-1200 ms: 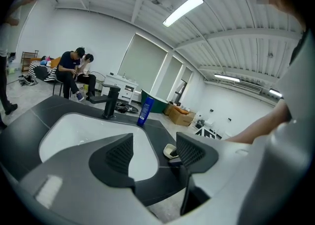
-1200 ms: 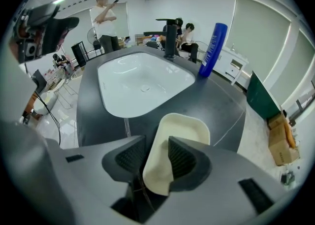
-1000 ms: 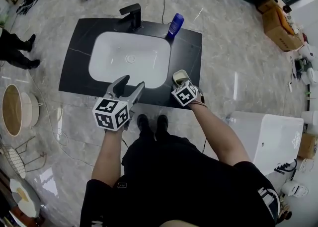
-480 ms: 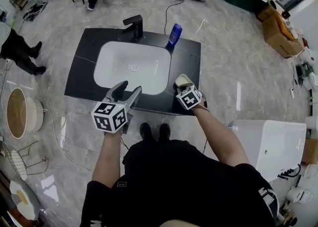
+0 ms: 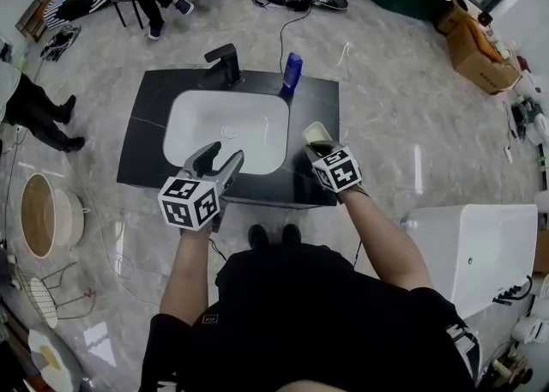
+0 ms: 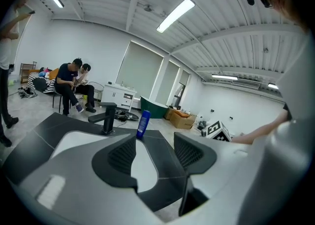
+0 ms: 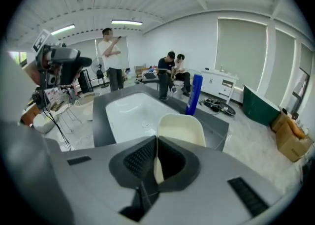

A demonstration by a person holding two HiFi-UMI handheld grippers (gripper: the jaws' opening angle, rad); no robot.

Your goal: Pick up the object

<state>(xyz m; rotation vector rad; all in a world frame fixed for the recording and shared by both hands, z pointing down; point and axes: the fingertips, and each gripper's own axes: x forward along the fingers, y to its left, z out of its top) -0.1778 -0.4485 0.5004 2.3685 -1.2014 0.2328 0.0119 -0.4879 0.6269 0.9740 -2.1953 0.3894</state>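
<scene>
Right gripper (image 5: pixel 319 148): fingers pinched shut on the near wall of the cream cup (image 5: pixel 315 132), apparently lifted clear of the desk (image 5: pixel 324 100), just right of the sink (image 5: pixel 182 111). Left gripper (image 5: pixel 216 157): over the sink's near rim, fingers wide, just narrowing slightly, nothing between them; the farther hand.

Room over sink (image 5: pixel 197 124); faucet (image 5: pixel 225 63), btl (image 5: pixel 292 73) prob. block rear.
</scene>
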